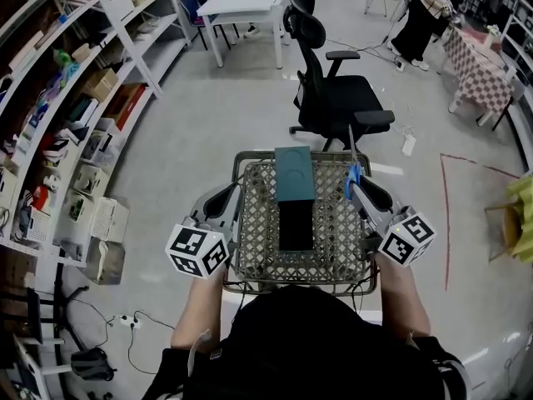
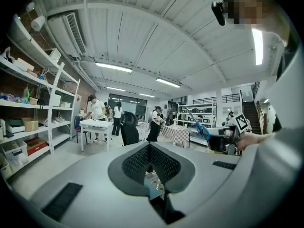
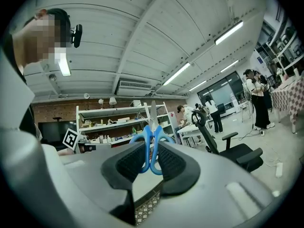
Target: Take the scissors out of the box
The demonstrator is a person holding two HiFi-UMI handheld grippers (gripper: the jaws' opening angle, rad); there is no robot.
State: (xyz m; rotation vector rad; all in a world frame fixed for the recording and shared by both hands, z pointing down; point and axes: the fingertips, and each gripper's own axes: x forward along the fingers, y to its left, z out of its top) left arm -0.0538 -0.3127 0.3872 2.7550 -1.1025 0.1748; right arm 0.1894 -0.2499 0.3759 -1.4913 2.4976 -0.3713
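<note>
The scissors (image 1: 353, 172) have blue handles and narrow metal blades that point upward. My right gripper (image 1: 358, 190) is shut on the handles, above the right side of a wire mesh basket (image 1: 333, 248). In the right gripper view the blue handles (image 3: 151, 151) sit pinched between the pads, with the blades rising above them. In the basket lie a teal box lid (image 1: 294, 173) and an open black box (image 1: 296, 223). My left gripper (image 1: 231, 197) hovers at the basket's left rim with its tips together and nothing visible between them (image 2: 150, 148). The scissors (image 2: 203, 128) also show in the left gripper view.
A black office chair (image 1: 337, 98) stands just beyond the basket. Shelving with boxes (image 1: 67, 115) runs along the left. A white table (image 1: 246, 7) and a checkered table (image 1: 483, 69) are farther off, with people standing near them. Cables lie on the floor at lower left.
</note>
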